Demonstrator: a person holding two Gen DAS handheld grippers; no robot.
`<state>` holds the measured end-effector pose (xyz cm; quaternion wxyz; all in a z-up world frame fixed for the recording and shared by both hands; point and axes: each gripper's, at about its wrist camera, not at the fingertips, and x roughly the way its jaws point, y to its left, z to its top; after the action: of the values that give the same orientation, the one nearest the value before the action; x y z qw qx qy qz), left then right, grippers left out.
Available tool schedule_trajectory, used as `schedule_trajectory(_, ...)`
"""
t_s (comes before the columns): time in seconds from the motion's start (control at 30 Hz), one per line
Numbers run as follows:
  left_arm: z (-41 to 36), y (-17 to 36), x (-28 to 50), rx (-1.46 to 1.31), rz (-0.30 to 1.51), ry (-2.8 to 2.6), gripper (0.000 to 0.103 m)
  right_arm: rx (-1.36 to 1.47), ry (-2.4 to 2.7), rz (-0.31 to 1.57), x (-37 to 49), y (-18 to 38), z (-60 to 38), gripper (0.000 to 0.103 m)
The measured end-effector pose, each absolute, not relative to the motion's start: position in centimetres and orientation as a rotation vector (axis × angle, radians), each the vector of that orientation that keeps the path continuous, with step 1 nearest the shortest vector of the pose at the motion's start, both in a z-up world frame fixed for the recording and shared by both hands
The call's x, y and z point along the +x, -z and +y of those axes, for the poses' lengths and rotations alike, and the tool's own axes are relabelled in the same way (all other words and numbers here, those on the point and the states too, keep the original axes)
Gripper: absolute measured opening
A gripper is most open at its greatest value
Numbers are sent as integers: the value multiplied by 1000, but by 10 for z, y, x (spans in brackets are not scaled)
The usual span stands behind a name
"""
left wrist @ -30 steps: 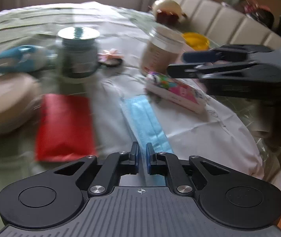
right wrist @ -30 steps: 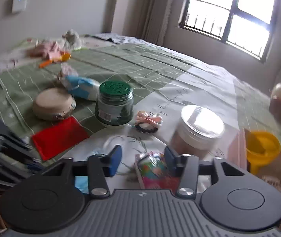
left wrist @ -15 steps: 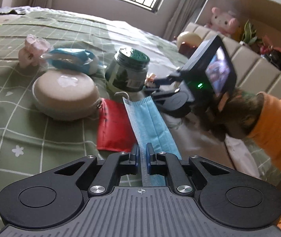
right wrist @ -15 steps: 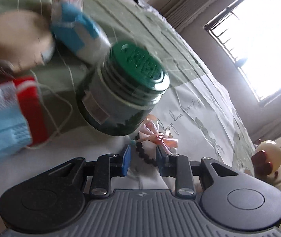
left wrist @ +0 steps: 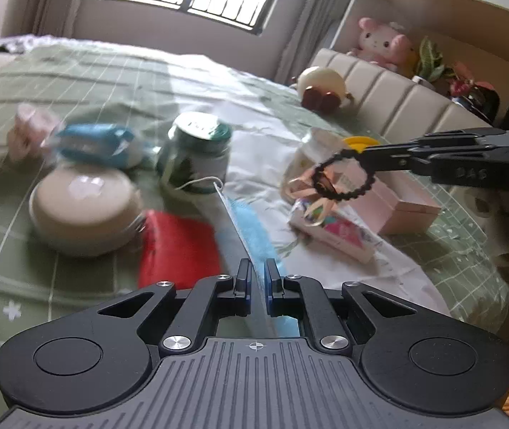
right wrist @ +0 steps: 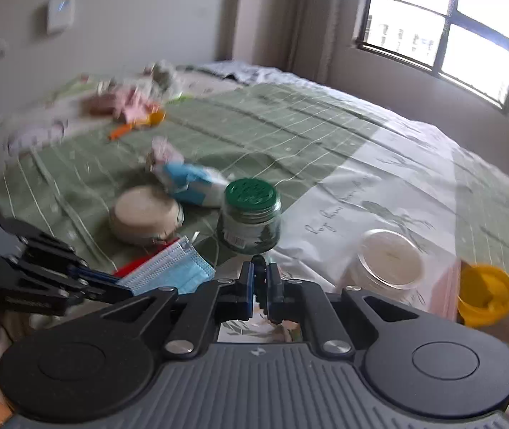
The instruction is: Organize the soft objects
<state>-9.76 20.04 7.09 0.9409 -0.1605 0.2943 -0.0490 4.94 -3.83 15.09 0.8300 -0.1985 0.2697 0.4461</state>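
Note:
My left gripper (left wrist: 258,279) is shut on a blue face mask (left wrist: 251,228), lifted off the bed with its white ear loop trailing toward the green-lidded jar (left wrist: 197,153). From the right wrist view the same mask (right wrist: 172,271) hangs from the left gripper (right wrist: 125,291) at the lower left. My right gripper (right wrist: 261,280) is shut on a black beaded hair tie (left wrist: 344,177) with a pink bow, raised in the air at the right of the left wrist view. Only a small bit of the hair tie (right wrist: 260,268) shows between the right pads.
On the green checked bedspread (right wrist: 290,125) lie a red pouch (left wrist: 179,246), a round beige case (left wrist: 83,211), a blue-and-white packet (left wrist: 93,139), a clear white-lidded jar (right wrist: 390,261), a colourful packet (left wrist: 336,232), a pink box (left wrist: 404,207) and a yellow cup (right wrist: 483,295). A padded headboard (left wrist: 397,96) is at the right.
The right gripper closed on the hair tie beside the green jar and lifted it into the air. The left gripper rose with the mask, which now hangs edge-on.

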Motion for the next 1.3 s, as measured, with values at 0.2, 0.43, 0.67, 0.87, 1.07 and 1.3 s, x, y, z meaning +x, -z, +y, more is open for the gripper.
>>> schedule_trajectory(0.2,182,-75,-92,-293,614,91,9,-327,-906,711,64,-122,-70,7)
schedule_trajectory(0.43,171,-72,-87,-269,653,98,9,-290,-852,692,54,-116,-101,7)
schedule_trajectory(0.67,157,-85,-84,-225,635,113,9,-272,-848,626,44,-124,-123,7)
schedule_trajectory(0.87,158,-54,-65,-245,783,15,10,-248,-842,693,47,-96,-121,7)
schedule_trajectory(1.07,160,-59,-74,-182,752,-107,15,-412,-785,582,26,-63,-105,7)
schedule_trajectory(1.3,97,-66,-64,63,742,-51,21,-326,-839,611,25,-40,-105,28)
